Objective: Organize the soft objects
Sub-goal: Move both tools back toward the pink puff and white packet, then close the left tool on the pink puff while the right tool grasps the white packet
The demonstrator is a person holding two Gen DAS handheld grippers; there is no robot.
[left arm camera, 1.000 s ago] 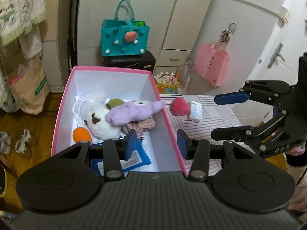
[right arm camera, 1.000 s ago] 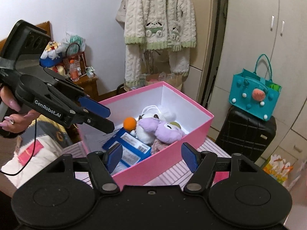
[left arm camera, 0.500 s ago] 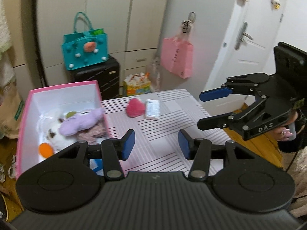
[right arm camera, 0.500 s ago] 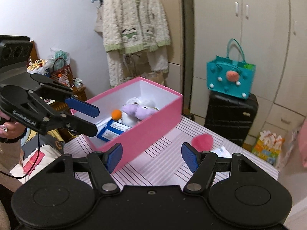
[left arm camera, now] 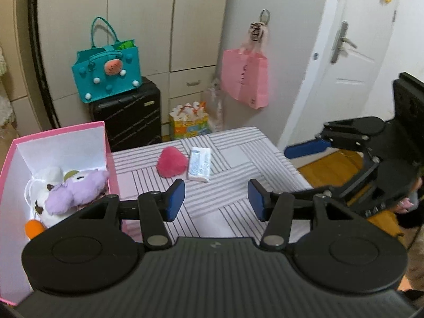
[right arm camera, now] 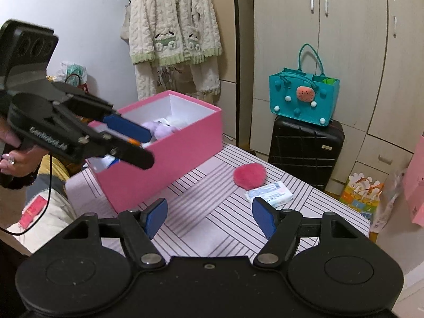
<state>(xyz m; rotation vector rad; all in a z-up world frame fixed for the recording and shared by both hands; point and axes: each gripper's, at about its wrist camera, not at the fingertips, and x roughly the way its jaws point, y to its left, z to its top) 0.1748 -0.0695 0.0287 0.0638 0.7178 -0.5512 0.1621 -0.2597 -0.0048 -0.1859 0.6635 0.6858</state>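
While both sets of jaws stand spread and empty, left gripper (left arm camera: pixel 216 200) and right gripper (right arm camera: pixel 209 218) hover over the striped bench (left arm camera: pixel 233 182). Pink box (right arm camera: pixel 169 143) already holds plush toys (left arm camera: pixel 76 192). Pink pouf (right arm camera: pixel 249 175) and tissue pack (right arm camera: pixel 269 195) remain outside; box bottom partly hidden.

One pink box (left arm camera: pixel 111 159); one pink puff (left arm camera: pixel 171 162); one tissue pack (left arm camera: pixel 199 163); one purple plush (left arm camera: pixel 76 192); one white plush (left arm camera: pixel 43 196); one orange ball (left arm camera: pixel 34 228).
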